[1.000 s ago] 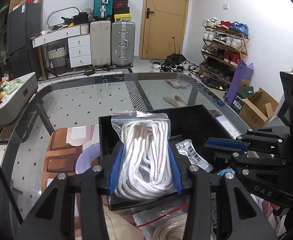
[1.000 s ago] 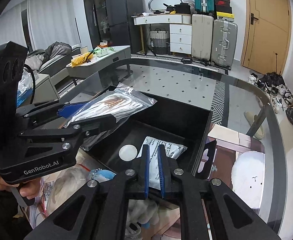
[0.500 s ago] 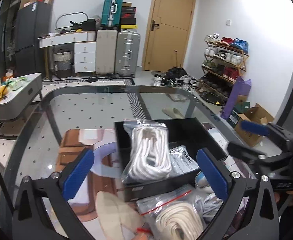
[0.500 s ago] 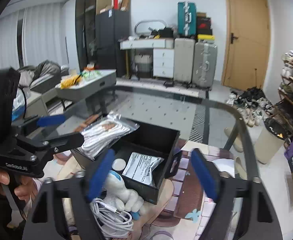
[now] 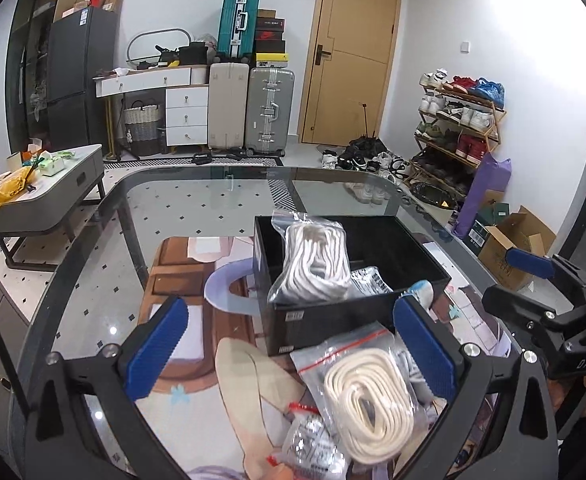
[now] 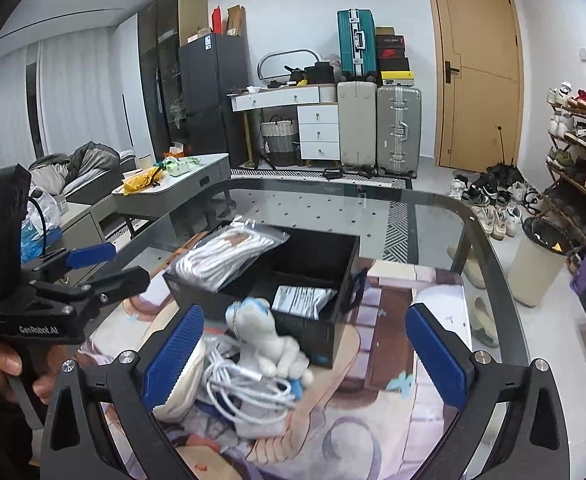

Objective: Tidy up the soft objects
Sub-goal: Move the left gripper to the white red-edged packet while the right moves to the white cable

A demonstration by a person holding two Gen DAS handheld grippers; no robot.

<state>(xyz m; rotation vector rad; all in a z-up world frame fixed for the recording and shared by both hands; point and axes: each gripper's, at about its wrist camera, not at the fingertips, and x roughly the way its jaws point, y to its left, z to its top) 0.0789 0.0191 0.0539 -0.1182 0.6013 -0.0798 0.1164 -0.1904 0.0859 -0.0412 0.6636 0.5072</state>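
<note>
Left gripper (image 5: 291,354) is sitting with fingers wide apart, nothing between the pads — it's hovering near the box's near wall, over a bagged cream cord (image 5: 367,402) lying on the mat (image 5: 197,360). Black box (image 5: 333,320) is resting mid-table on the glass table (image 5: 93,264). Bagged white rope (image 5: 313,266) is lying in the box's left side, leaning over its near-left rim. White packet (image 6: 303,300) is lying in the box's right side. Plush toy (image 6: 271,342) is sitting outside, against the box's near wall, with a white cable (image 6: 249,394) just near of it. Right gripper (image 6: 307,364) has just been opening its jaws; fingers are wide apart, gripping nothing, hanging over toy and cable.
</note>
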